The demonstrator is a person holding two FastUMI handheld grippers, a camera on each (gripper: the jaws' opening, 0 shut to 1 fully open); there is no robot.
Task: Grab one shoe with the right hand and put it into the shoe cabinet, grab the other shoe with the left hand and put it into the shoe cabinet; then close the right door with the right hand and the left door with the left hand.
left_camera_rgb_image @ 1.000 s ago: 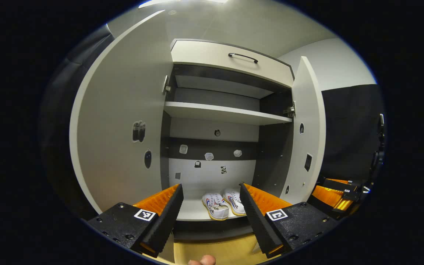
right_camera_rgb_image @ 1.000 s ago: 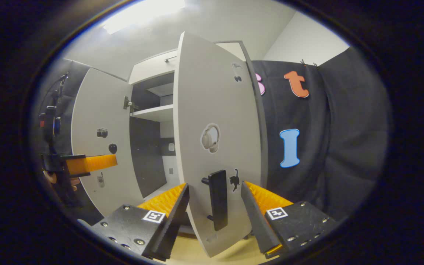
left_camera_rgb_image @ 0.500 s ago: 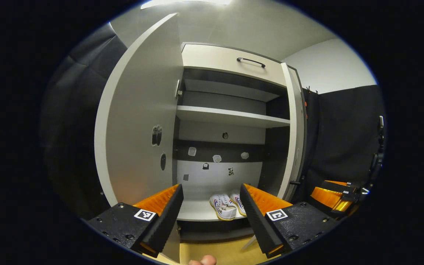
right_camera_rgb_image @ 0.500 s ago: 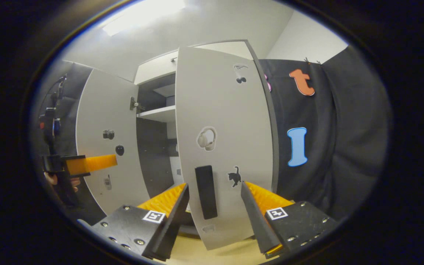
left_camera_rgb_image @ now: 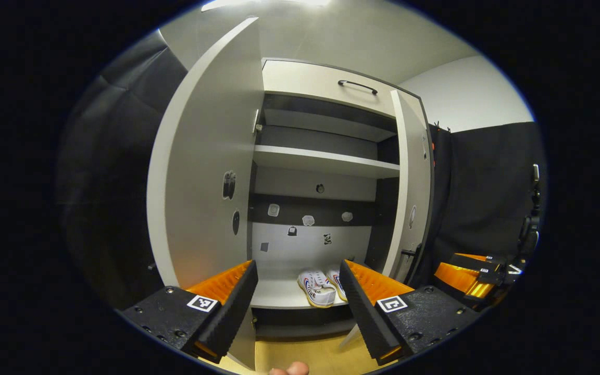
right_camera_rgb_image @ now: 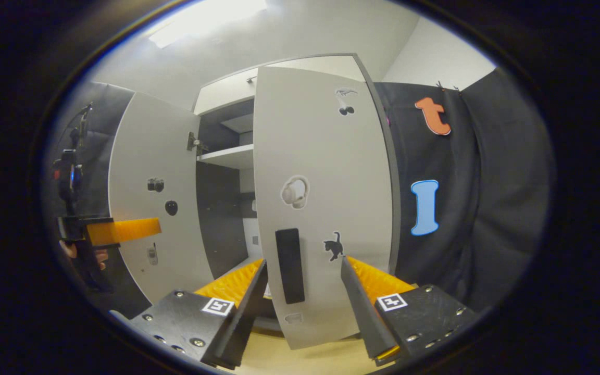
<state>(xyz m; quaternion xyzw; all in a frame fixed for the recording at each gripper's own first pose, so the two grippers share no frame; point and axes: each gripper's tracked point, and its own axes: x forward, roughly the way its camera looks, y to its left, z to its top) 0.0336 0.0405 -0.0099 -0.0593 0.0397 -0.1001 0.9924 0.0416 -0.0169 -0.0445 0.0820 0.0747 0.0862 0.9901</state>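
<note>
Left gripper (left_camera_rgb_image: 298, 284): it is held in front of the open shoe cabinet (left_camera_rgb_image: 326, 83); its fingers are spread wide and nothing is gripped between them.
Right gripper (right_camera_rgb_image: 304, 284): it is held close before the outer face of the right door (right_camera_rgb_image: 326, 198); its fingers are spread apart, one on each side of the door's lower part. Whether the door is touched cannot be told. In the left gripper view this gripper (left_camera_rgb_image: 469, 273) is seen low at the right edge.
Shoes (left_camera_rgb_image: 321, 287): the two white shoes are placed side by side on the bottom shelf (left_camera_rgb_image: 276, 289) inside the cabinet, touching each other.
Right door: it is partly swung in; a dark handle (right_camera_rgb_image: 289, 265) and several stickers are seen on its face.
Left door (left_camera_rgb_image: 203, 172): it is standing wide open.
Upper shelf (left_camera_rgb_image: 326, 161): nothing is seen on it.
Person: a fingertip (left_camera_rgb_image: 289, 370) is seen at the bottom edge of the left gripper view.
</note>
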